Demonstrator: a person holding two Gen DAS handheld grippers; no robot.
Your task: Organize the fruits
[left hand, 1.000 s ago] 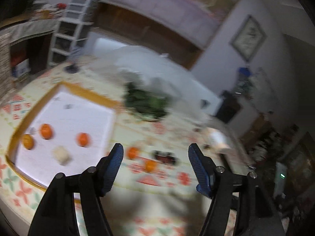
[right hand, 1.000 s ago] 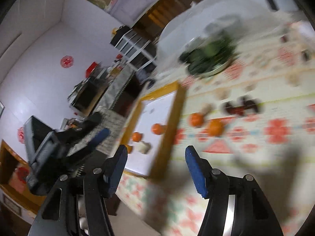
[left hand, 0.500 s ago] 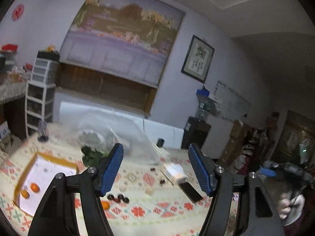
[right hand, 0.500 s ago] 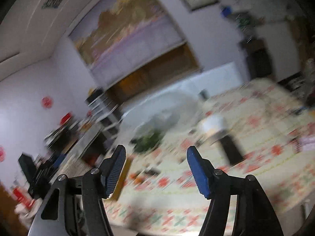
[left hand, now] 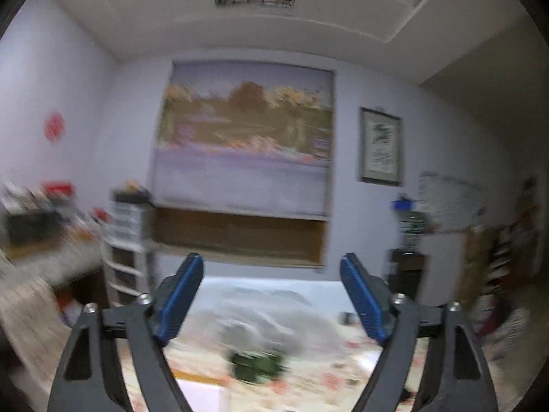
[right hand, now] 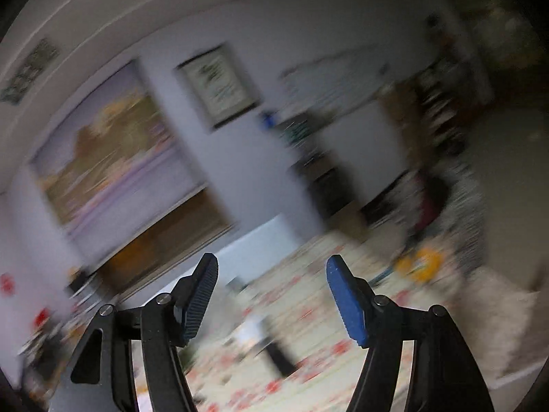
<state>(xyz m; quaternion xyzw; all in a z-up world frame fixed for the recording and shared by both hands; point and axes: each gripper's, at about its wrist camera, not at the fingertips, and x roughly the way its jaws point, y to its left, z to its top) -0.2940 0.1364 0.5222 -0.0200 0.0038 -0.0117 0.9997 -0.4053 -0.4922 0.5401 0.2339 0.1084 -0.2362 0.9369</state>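
Both views are blurred by fast motion and no orange fruit can be made out. My left gripper (left hand: 271, 267) is raised high and points level at the far wall; its jaws are opening, with nothing between them. Below it lie the patterned tablecloth (left hand: 329, 377), a corner of the yellow-rimmed white tray (left hand: 202, 382) and a bowl of green leaves (left hand: 257, 365). My right gripper (right hand: 272, 271) is tilted and looks over the far part of the tablecloth (right hand: 308, 305); its jaws are also opening and empty.
A clear plastic food cover (left hand: 267, 316) sits behind the greens. White drawers (left hand: 125, 240) stand at the left, a dark cabinet (left hand: 406, 271) at the right. A dark flat object (right hand: 279, 357) and a yellow thing (right hand: 422, 267) lie on the cloth.
Both grippers rose from close above the tray and oranges to high over the table, swinging to face the far wall. The jaws of both spread wider. The oranges dropped out of view.
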